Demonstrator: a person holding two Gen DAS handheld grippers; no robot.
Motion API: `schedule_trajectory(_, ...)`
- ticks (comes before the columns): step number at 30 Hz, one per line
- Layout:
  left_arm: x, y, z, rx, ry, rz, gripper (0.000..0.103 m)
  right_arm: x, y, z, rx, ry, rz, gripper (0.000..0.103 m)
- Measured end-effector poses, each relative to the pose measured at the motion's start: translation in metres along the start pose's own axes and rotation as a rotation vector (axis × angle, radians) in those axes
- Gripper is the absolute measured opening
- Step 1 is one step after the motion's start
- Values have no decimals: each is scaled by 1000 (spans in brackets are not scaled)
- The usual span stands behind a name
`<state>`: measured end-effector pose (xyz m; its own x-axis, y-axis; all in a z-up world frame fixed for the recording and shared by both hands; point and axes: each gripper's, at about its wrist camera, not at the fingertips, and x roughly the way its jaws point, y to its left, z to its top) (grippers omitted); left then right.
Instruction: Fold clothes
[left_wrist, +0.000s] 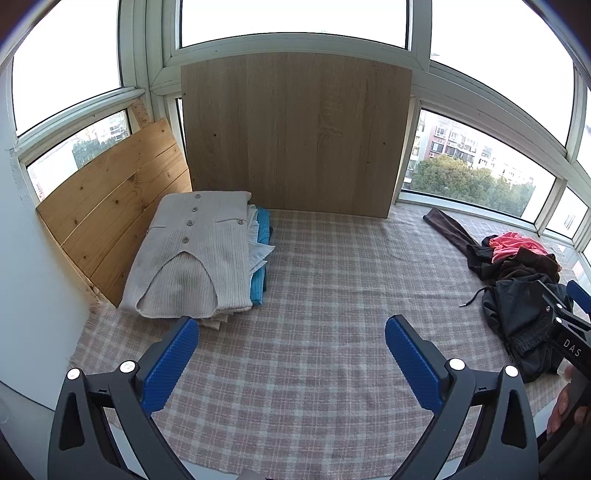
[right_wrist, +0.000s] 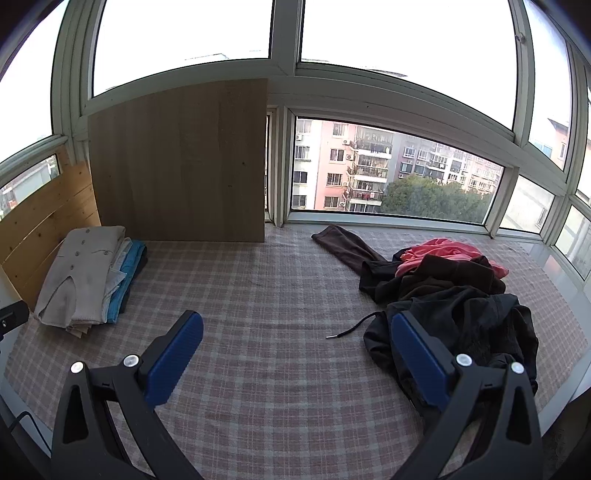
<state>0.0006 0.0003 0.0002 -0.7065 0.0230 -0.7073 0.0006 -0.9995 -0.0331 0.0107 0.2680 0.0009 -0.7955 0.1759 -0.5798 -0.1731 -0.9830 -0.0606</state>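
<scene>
At far left a folded stack (left_wrist: 199, 258), beige buttoned cardigan on top, sits against the pine board (left_wrist: 110, 206). The left gripper (left_wrist: 291, 354) and right gripper (right_wrist: 297, 354) hover wide open and empty over the plaid cloth (left_wrist: 314, 277). At right lies an unfolded heap (right_wrist: 454, 295), seemingly a black hoodie nearest, so picking one garment out looks next.

Under your grippers lies a woven checked cloth (left_wrist: 314, 266), matt and slightly coarse. The folded cardigan (left_wrist: 192, 258) is ribbed knit with shiny buttons. Your finger pads (right_wrist: 173, 358) look like ridged blue rubber, perhaps plastic, on matt black arms. The leaning board (left_wrist: 295, 136) is smooth wood-grain; the planks (left_wrist: 114, 199) knotty pine.
</scene>
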Motion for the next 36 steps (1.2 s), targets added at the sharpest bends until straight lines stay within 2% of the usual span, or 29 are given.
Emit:
schedule_trajectory(6, -14, -7, -7, 22, -62, 18, 102, 1, -3, -2, 6, 9, -1, 103)
schedule_trajectory(9, -11, 0, 4, 6, -23, -3, 102, 1, -5, -3, 9, 13, -2, 103)
schedule_trajectory(14, 1, 0, 10, 11, -6, 9, 102, 3, -5, -4, 14, 25, -5, 103)
schedule_trajectory(36, -3, -9, 4, 65, -20, 9, 102, 3, -6, -9, 33, 45, -26, 103)
